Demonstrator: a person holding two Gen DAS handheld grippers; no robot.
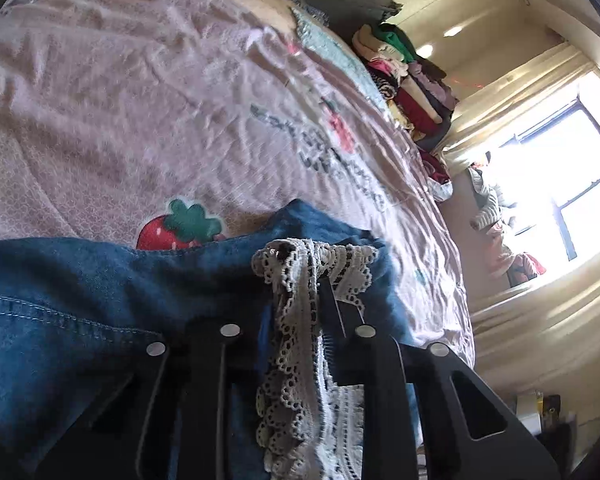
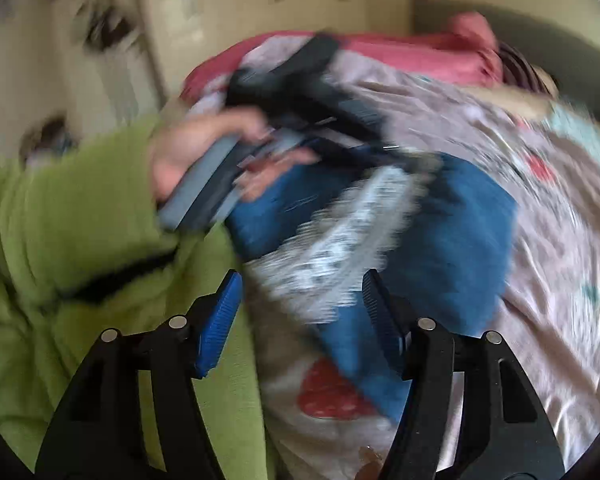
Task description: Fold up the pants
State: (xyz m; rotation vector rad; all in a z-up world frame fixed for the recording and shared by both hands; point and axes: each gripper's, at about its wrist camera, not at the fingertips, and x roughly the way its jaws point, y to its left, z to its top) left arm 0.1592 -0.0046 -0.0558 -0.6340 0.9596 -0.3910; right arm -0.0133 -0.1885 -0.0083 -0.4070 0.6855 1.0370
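Observation:
Blue denim pants (image 1: pixel 80 312) with a white lace trim (image 1: pixel 300 320) lie bunched on a pink strawberry-print bedsheet (image 1: pixel 160 100). My left gripper (image 1: pixel 300 292) is shut on the lace trim and the denim edge, lifting it a little. In the right wrist view the pants (image 2: pixel 452 240) and lace (image 2: pixel 340 248) lie blurred ahead of my right gripper (image 2: pixel 300 292), which is open and empty just above them. The left gripper (image 2: pixel 404 158) shows there too, held by a hand in a green sleeve (image 2: pixel 80 220).
Stacks of folded clothes (image 1: pixel 412 88) line the bed's far edge by the wall. A bright window (image 1: pixel 560 184) with curtains is at right. Pink bedding (image 2: pixel 400 52) lies at the head of the bed.

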